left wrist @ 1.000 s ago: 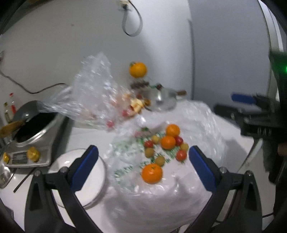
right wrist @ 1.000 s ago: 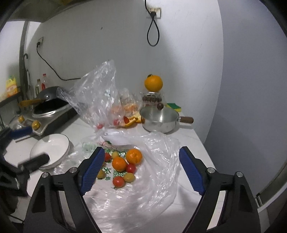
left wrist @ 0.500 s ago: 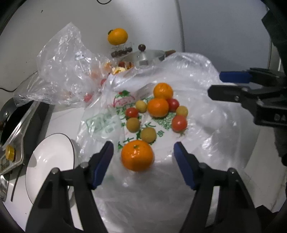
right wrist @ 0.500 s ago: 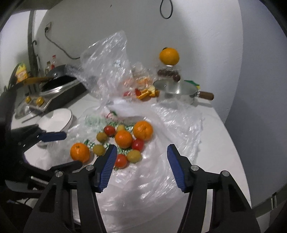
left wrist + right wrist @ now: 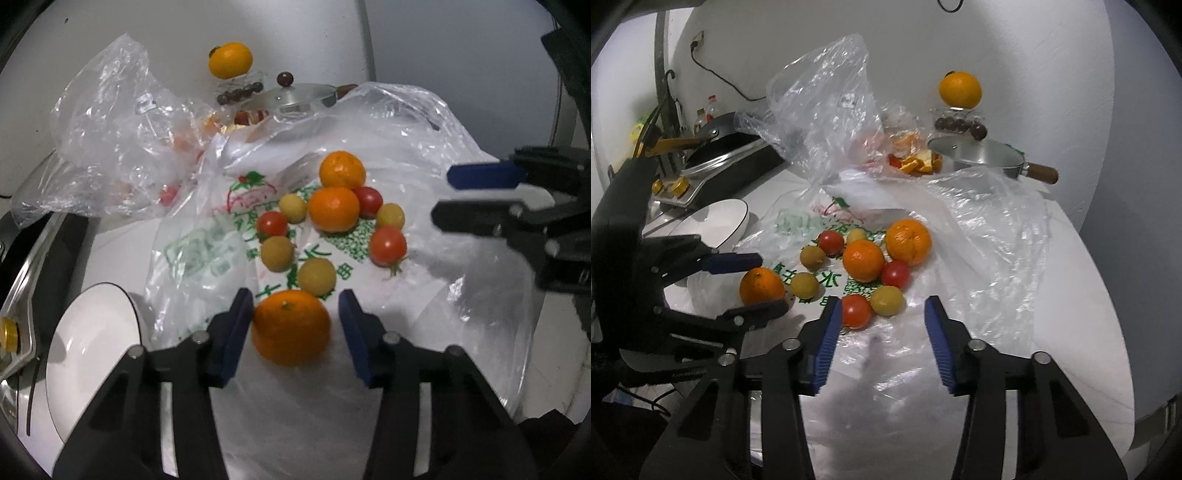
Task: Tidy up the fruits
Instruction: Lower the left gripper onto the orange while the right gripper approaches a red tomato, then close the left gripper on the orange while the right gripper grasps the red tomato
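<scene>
Translucent plastic bag (image 5: 369, 122) with green print covers the table across the centre of the left wrist view; the print includes Chinese characters and a speckled code block, too distorted to read. The left gripper (image 5: 295, 314) points forward from the lower centre, jaws apart, straddling a large orange (image 5: 291, 326) at lower centre; the left blue pad sits just beside the fruit, the right pad stands clear of it. Above it lie two more oranges, red tomatoes and yellow fruits in a cluster (image 5: 332, 221). A white plate (image 5: 88, 339) sits at lower left. The right gripper (image 5: 476, 195) enters from the right edge.

In the right wrist view the same green print (image 5: 820, 273) shows, one character resembling "水", upside down. The right gripper (image 5: 882, 314) reaches from the lower centre, jaws apart, with a red tomato (image 5: 856, 311) just beside its left pad. The left gripper (image 5: 753, 284) enters from the left edge, jaws bracketing the large orange (image 5: 761, 286). A pot (image 5: 982, 158) stands at upper right.
</scene>
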`<state>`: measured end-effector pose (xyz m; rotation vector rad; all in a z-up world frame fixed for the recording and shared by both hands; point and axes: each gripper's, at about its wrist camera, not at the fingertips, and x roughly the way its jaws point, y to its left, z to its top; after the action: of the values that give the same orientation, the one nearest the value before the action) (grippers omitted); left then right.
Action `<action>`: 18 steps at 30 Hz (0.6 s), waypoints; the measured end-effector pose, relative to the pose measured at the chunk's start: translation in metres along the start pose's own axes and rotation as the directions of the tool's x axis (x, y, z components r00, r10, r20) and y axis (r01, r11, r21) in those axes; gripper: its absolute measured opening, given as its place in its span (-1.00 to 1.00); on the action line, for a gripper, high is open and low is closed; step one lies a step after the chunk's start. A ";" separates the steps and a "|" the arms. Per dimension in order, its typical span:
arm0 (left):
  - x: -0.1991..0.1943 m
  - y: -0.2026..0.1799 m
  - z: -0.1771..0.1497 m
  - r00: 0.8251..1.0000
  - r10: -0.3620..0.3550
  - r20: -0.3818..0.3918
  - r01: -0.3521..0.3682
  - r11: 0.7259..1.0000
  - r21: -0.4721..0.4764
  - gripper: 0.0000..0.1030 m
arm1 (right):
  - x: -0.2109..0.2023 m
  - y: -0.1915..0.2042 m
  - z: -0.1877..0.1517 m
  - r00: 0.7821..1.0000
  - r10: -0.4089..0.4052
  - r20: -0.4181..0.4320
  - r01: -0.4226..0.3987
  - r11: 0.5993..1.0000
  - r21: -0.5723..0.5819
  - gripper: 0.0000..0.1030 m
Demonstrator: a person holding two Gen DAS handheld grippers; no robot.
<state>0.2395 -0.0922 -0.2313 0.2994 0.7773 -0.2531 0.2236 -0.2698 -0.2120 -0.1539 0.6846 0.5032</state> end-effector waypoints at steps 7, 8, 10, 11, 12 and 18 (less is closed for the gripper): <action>0.008 0.011 -0.005 0.999 -0.005 -0.038 0.005 1.000 0.006 -0.04 | 0.026 0.015 -0.003 0.996 0.038 -0.083 -0.038 0.999 0.001 -0.10; 0.010 0.012 -0.006 0.999 -0.006 -0.045 0.006 1.000 0.002 -0.04 | 0.029 0.017 -0.002 0.995 0.040 -0.093 -0.039 0.999 0.002 -0.11; 0.015 0.016 -0.006 0.998 -0.014 -0.063 0.014 1.000 -0.011 -0.04 | 0.034 0.018 -0.002 0.994 0.040 -0.106 -0.040 0.999 0.004 -0.22; 0.016 0.017 -0.006 0.998 -0.019 -0.066 0.018 1.000 -0.016 -0.04 | 0.038 0.018 -0.002 0.993 0.036 -0.116 -0.035 0.999 0.009 -0.27; 0.017 0.019 -0.006 0.998 -0.023 -0.066 0.021 0.999 -0.024 -0.05 | 0.039 0.018 -0.002 0.992 0.034 -0.120 -0.033 0.999 0.012 -0.27; 0.017 0.019 -0.007 0.996 -0.058 -0.061 0.055 0.998 -0.041 -0.13 | 0.050 0.022 -0.003 0.988 0.019 -0.152 -0.019 1.000 0.005 -0.31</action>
<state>0.2522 -0.0742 -0.2450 0.2495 0.8516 -0.2829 0.2440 -0.2319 -0.2457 -0.1839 0.8366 0.5121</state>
